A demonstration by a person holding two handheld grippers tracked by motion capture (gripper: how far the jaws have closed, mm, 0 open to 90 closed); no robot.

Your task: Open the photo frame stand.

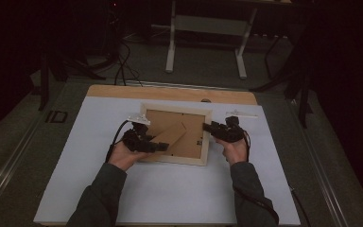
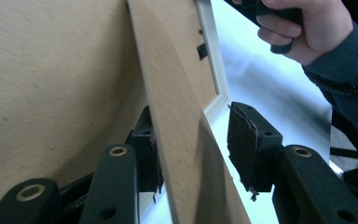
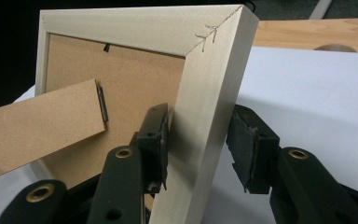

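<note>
High view: picture frame (image 1: 177,137) lies face down in the middle of the white table top (image 1: 170,189), its brown backing board upward.
Frame: pale wooden border around a brown back; in the right gripper view (image 3: 209,93) a stapled mitre corner shows at its top.
Stand: brown fold-out strut (image 1: 172,137) on the back, hinged near the middle and running out toward the frame's near-left corner (the small hinge shows in the right gripper view, (image 3: 42,126)).
Left gripper: (image 1: 144,142) at the frame's left edge, held in the person's left hand; in the left gripper view the strut (image 2: 182,140) passes between the jaws.
Left gripper opening: half-wide; one pad (image 2: 147,149) lies against the strut, the other (image 2: 247,144) stands clear of it, so nothing is clamped.
Right gripper: (image 1: 217,130) at the frame's right edge, held in the right hand (image 1: 234,149).
Right gripper opening: half-wide, astride the frame's border; the left pad (image 3: 156,140) sits at the wood, the right pad (image 3: 247,144) just beside it (whether it presses I cannot tell).
Table: white sheet over a wooden top, a bare wooden strip (image 1: 170,92) along the far edge.
Beyond: grey floor and a white table stand (image 1: 208,38) at the far side, in dim light.
</note>
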